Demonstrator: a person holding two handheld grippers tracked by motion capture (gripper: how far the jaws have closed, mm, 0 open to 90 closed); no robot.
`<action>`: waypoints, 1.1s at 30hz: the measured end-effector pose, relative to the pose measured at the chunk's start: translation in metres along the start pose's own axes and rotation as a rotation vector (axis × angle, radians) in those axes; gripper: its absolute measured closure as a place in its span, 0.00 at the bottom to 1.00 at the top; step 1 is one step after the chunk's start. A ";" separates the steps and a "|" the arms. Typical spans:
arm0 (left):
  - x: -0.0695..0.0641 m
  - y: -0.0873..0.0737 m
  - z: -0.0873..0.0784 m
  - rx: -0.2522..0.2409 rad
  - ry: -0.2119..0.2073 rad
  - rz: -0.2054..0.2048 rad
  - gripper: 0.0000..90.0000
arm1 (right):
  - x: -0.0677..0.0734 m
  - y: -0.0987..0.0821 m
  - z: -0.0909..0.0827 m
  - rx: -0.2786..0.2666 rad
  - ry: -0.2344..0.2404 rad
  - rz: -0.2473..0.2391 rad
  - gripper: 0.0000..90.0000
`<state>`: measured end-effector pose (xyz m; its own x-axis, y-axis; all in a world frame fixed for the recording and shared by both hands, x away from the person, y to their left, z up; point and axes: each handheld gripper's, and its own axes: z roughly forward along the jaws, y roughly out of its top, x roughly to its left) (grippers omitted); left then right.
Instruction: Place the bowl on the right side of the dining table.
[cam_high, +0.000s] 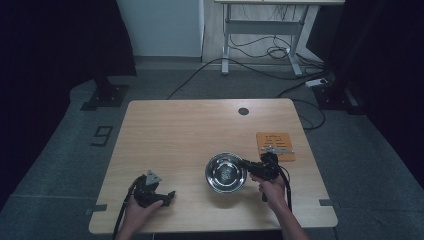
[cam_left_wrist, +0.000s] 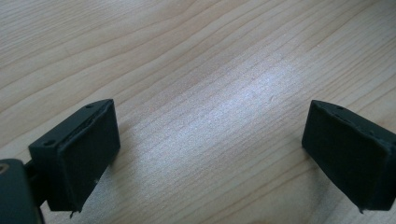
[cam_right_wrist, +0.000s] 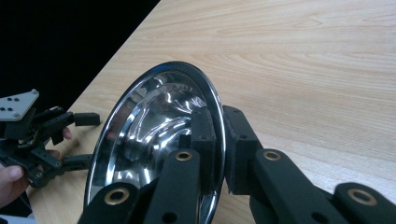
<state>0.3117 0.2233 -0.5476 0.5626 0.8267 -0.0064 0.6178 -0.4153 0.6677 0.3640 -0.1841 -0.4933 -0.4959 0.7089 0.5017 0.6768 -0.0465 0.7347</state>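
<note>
Right tongs (cam_right_wrist: 219, 140) clamped on steel bowl (cam_right_wrist: 154, 126) rim, left tongs (cam_left_wrist: 210, 154) wide open

bowl (cam_high: 225, 173) on table (cam_high: 175, 135), card (cam_high: 275, 146) right behind it; left gripper (cam_high: 169, 198) well left

A lab-like recording room was shown. A bare wooden table (cam_high: 165, 145) stood on grey carpet (cam_high: 65, 150), flanked by black curtains (cam_high: 50, 45). Beyond the grippers, cables (cam_high: 260, 50) and a power strip (cam_high: 318, 82) lay under a second desk (cam_high: 262, 30).
</note>
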 end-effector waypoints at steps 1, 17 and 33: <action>0.000 0.000 0.000 0.000 0.000 0.000 0.04 | 0.000 0.000 0.000 0.000 0.000 0.000 0.94; 0.000 0.000 0.000 0.001 0.000 0.000 0.04 | -0.010 0.004 -0.009 -0.040 -0.020 0.025 0.94; 0.000 0.000 0.000 0.002 0.000 0.000 0.04 | -0.024 0.014 -0.023 -0.097 -0.042 0.056 0.94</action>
<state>0.3121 0.2229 -0.5475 0.5624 0.8268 -0.0062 0.6187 -0.4158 0.6665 0.3733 -0.2183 -0.4846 -0.4339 0.7321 0.5251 0.6459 -0.1536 0.7478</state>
